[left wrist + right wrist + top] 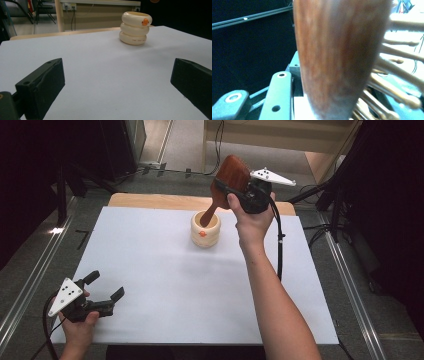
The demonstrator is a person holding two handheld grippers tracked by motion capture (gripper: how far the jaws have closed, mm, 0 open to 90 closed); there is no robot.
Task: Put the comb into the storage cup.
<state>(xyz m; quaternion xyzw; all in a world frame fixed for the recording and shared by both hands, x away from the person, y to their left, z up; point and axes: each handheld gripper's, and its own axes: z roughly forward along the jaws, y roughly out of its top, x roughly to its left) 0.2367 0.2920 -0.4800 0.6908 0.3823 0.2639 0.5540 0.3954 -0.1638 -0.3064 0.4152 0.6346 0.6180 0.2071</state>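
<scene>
White sheeting covers the desk (165, 285), dark floor around it. Left tool (106, 292) rests at the near left corner, jaws wide apart, nothing between them. Cream ringed cup (205, 230) stands mid-desk toward the far edge. Right tool (231, 190) is clamped on a wooden paddle brush (233, 175), held tilted, its handle end dipping into the cup.

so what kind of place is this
Probably a lab or recording studio rather than a home: a white table ringed by dark stands, cables on the floor, and wall sockets.
</scene>
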